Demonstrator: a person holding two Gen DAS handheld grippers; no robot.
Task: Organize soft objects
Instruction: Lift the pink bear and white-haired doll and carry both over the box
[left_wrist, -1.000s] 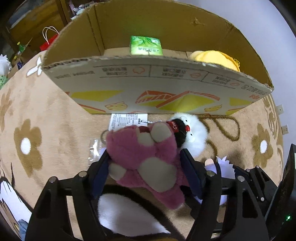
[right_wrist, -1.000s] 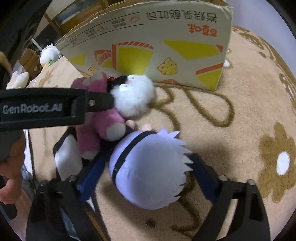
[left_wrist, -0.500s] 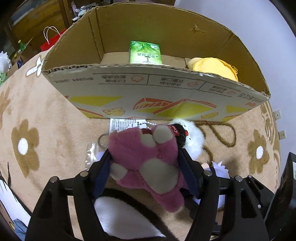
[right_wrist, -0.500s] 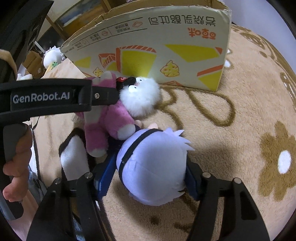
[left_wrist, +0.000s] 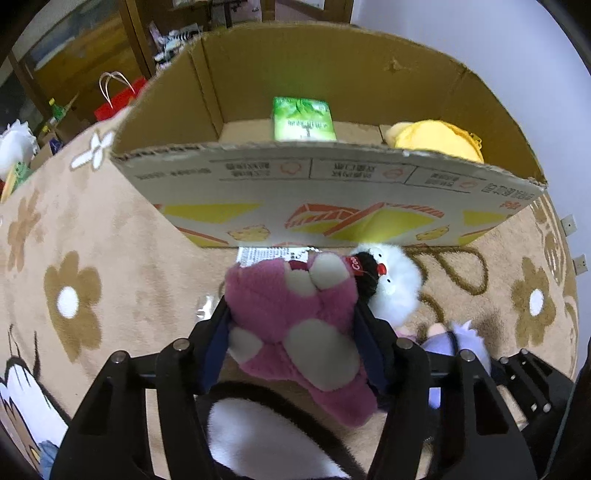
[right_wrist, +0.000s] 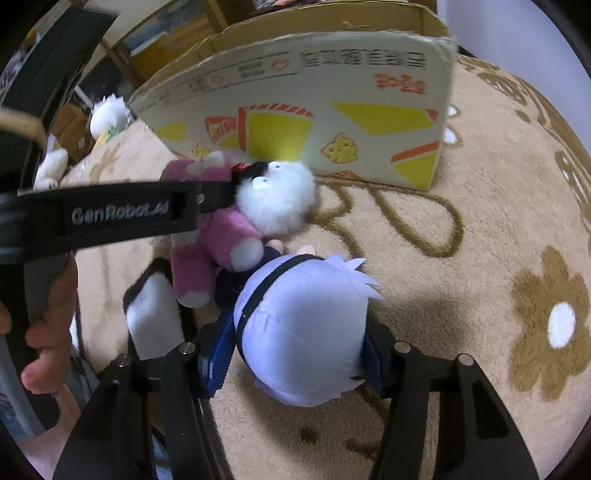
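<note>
The left hand-held gripper (left_wrist: 291, 332) is closing on a fuzzy pink plush bear (left_wrist: 295, 314). The right hand-held gripper (right_wrist: 295, 354) is closing on a pale lilac plush doll head (right_wrist: 303, 332). Both toys are over the beige flowered carpet (right_wrist: 480, 229), a white fluffy plush (right_wrist: 277, 203) just beyond, then the open printed cardboard box (left_wrist: 332, 192) holding a yellow plush (left_wrist: 436, 142).

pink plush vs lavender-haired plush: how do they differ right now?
Colour: the pink plush is shaggy magenta with pale paw pads; the lavender-haired plush is smooth pale purple with a dark band.
Shape: the pink one shows limbs and feet; the lavender one shows a round head with spiky tips.
Grip: the left hand-held gripper is closing on the pink one, the right hand-held gripper on the lavender.
Shared: both are outside the cardboard box.
</note>
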